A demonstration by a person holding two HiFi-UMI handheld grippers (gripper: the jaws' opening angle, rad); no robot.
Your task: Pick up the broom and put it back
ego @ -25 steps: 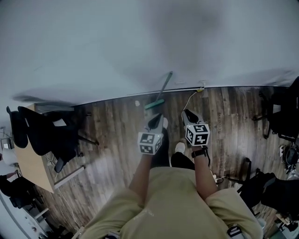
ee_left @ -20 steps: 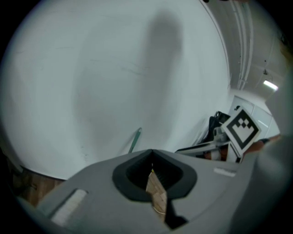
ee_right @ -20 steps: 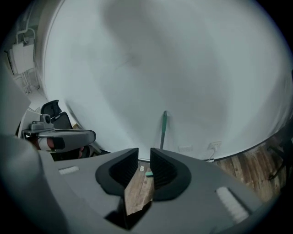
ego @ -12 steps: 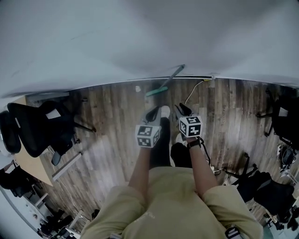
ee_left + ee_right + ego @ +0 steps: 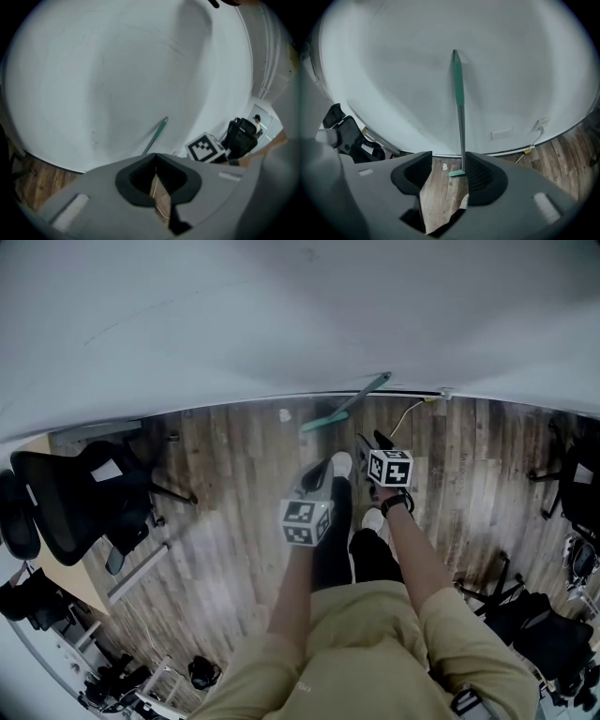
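Observation:
The broom point(image 5: 342, 409) leans against the white wall, its teal head point(image 5: 317, 421) on the wood floor. In the right gripper view its grey and teal handle point(image 5: 459, 93) rises straight ahead beyond the jaws. My right gripper point(image 5: 370, 442) is held a short way from it, jaws opening, nothing between them point(image 5: 447, 176). My left gripper point(image 5: 314, 474) hangs lower and to the left, over the person's dark trouser leg. Its jaws point(image 5: 155, 176) are shut, with only a thin slit of floor showing. The broom handle point(image 5: 157, 136) shows far off in that view.
Black office chairs point(image 5: 75, 502) and a wooden desk point(image 5: 56, 587) stand at the left, more chairs point(image 5: 581, 474) at the right. A white cable point(image 5: 408, 413) runs from a wall socket point(image 5: 543, 123) near the broom. A small white scrap point(image 5: 285, 414) lies by the skirting.
Both grippers have come down toward the floor. The right one has reached out ahead toward the wall and the broom. The head view has swung, shifting the broom rightward.

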